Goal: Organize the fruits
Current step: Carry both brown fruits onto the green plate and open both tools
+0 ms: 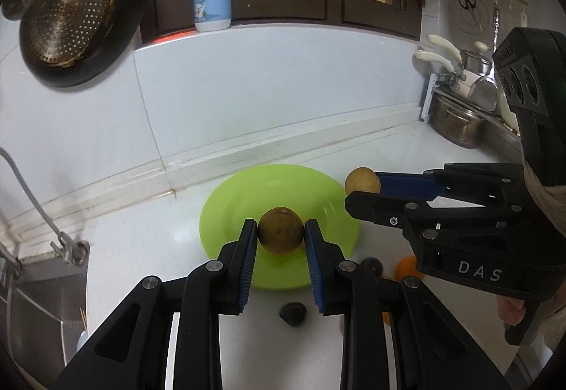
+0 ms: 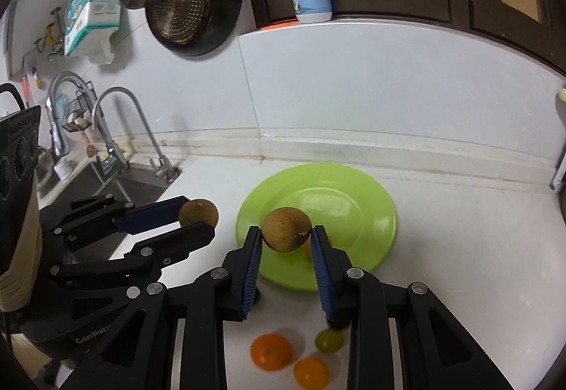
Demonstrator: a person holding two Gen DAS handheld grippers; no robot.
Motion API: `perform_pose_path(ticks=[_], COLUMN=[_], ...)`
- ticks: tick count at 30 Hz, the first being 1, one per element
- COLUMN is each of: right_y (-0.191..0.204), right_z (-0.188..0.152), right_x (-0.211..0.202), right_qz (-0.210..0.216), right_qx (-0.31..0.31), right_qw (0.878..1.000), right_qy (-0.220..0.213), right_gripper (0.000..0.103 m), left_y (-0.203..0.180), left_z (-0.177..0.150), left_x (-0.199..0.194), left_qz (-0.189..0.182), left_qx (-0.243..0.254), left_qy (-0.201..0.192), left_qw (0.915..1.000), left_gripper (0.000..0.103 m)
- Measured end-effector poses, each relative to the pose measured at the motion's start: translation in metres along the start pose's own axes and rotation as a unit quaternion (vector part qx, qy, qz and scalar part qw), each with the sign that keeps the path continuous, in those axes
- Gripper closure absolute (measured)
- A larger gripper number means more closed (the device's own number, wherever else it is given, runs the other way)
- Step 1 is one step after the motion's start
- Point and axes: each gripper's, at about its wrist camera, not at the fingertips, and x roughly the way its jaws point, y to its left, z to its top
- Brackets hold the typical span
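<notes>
A green plate (image 1: 247, 191) (image 2: 357, 199) lies on the white counter near the wall. My left gripper (image 1: 281, 234) is shut on a round brown fruit (image 1: 281, 236) and holds it above the plate's near edge. My right gripper (image 2: 286, 236) is shut on a second brown fruit (image 2: 286, 229), above the plate's near left part. In the left wrist view the right gripper (image 1: 362, 190) with its fruit (image 1: 362, 179) is at the plate's right edge. In the right wrist view the left gripper (image 2: 198, 216) with its fruit (image 2: 198, 212) is left of the plate.
Two oranges (image 2: 271, 351) (image 2: 311, 372) and a green fruit (image 2: 329, 340) lie on the counter in front of the plate. Dark fruits (image 1: 293, 314) (image 1: 371, 265) lie nearby. A sink (image 2: 116, 184) with taps is to the left, pots (image 1: 456, 124) to the right.
</notes>
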Motion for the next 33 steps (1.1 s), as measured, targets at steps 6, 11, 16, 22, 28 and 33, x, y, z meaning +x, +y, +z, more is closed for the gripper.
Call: perform_pose_path(ticks=[6, 11, 16, 22, 28, 33], right_y=[-0.009, -0.023, -0.041, -0.053, -0.057, -0.057], right_z=[0.016, 0.021, 0.02, 0.016, 0.012, 0.012], right_x=[0.03, 0.062, 0.093, 0.117, 0.13, 0.134], right_qz=[-0.01, -0.014, -0.019, -0.028, -0.033, -0.036], right_qx=[0.003, 0.02, 0.045, 0.061, 0.069, 0.067], right_qw=[1.0, 0.998, 0.995, 0.991, 0.988, 0.988], right_qy=[0.02, 0.054, 0.089, 0.115, 0.132, 0.136], right_gripper=[0.073, 0.073, 0.073, 0.073, 0.073, 0.073], left_y=[0.013, 0.021, 0.025, 0.029, 0.029, 0.031], left_z=[0.01, 0.013, 0.012, 0.006, 0.002, 0.001], left_x=[0.029, 0.06, 0.095, 0.127, 0.143, 0.147], left_qz=[-0.01, -0.016, -0.025, -0.029, -0.03, -0.031], left_qx=[0.002, -0.002, -0.008, -0.015, -0.019, -0.023], left_qy=[0.015, 0.04, 0.073, 0.106, 0.126, 0.132], left_qw=[0.9998, 0.9991, 0.997, 0.9939, 0.9914, 0.9905], left_gripper=[0.075, 0.075, 0.075, 0.075, 0.075, 0.075])
